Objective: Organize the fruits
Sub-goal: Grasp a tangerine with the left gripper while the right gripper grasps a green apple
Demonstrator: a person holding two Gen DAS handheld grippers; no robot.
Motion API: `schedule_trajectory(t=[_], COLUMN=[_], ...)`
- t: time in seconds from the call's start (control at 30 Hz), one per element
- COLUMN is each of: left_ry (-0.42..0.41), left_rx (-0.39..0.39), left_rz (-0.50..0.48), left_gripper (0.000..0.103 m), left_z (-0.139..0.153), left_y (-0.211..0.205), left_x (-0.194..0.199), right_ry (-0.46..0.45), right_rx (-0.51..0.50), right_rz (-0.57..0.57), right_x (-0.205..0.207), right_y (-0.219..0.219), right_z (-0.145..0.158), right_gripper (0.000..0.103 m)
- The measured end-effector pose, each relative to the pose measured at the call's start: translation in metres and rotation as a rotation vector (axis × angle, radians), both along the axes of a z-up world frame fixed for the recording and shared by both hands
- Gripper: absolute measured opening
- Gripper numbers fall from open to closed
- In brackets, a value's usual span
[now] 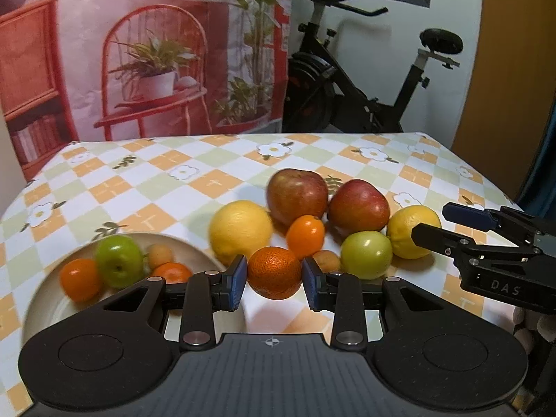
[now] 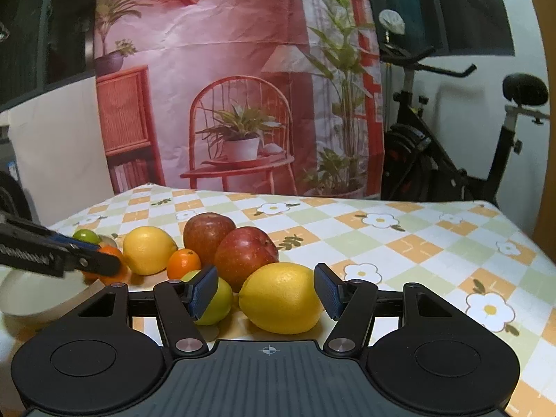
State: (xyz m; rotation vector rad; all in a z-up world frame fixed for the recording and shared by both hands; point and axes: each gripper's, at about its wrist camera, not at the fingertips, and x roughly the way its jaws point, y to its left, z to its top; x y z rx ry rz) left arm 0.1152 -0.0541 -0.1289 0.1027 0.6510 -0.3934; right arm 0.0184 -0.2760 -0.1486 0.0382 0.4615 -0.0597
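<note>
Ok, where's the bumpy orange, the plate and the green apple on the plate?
bumpy orange (image 1: pixel 274 272), left wrist view, front skin
plate (image 1: pixel 45 300), left wrist view, left rim
green apple (image 1: pixel 119 260), left wrist view, top

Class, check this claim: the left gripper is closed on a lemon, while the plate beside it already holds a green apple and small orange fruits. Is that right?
Not quite. The left gripper is closed on a mandarin orange, not a lemon; the left wrist view shows it between the blue pads. The rest stands: the plate beside it already holds a green apple and small orange fruits.
</note>
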Motion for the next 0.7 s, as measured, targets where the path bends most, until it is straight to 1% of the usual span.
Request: schedule_trajectory(t=[0.07,0.2,0.37,0.4,0.5,0.7], left_ry=[0.001,0.0,-0.006,-0.009,-0.014,-0.014], left_rx=[-0.011,-0.028,-0.049,-0.052,-0.068,-0.097], left_rz=[0.02,0.053,0.067,0.066,0.068,0.085], left_gripper=[0.037,0.037,0.037,0.037,0.037,0.037], left_z=[0.002,0.004,0.006,0.007,0.008,0.006], left_y=[0.008,0.02,0.027,0.027,0.03,0.039], left_x=[-0.003,-0.006,-0.006,-0.007,-0.008,-0.011], right_ry=[0.015,0.015,0.047,0.063,0.118,0.185], right_rx=[-0.026,-0.025,-0.058,-0.07,-0.098,-0.159], right_rz=[0.019,0.054,0.118,0.129,0.148,0.144], right_x=[0.0,0.002,0.017,0.022,0.037,0.053], right_y=[0.005,0.018,0.037,0.041,0.052,0.062], right_z=[0.0,0.007,0.017,0.017,0.014,0.005], right_gripper=[0.056,0.055,0.053,0.053,0.047,0.046])
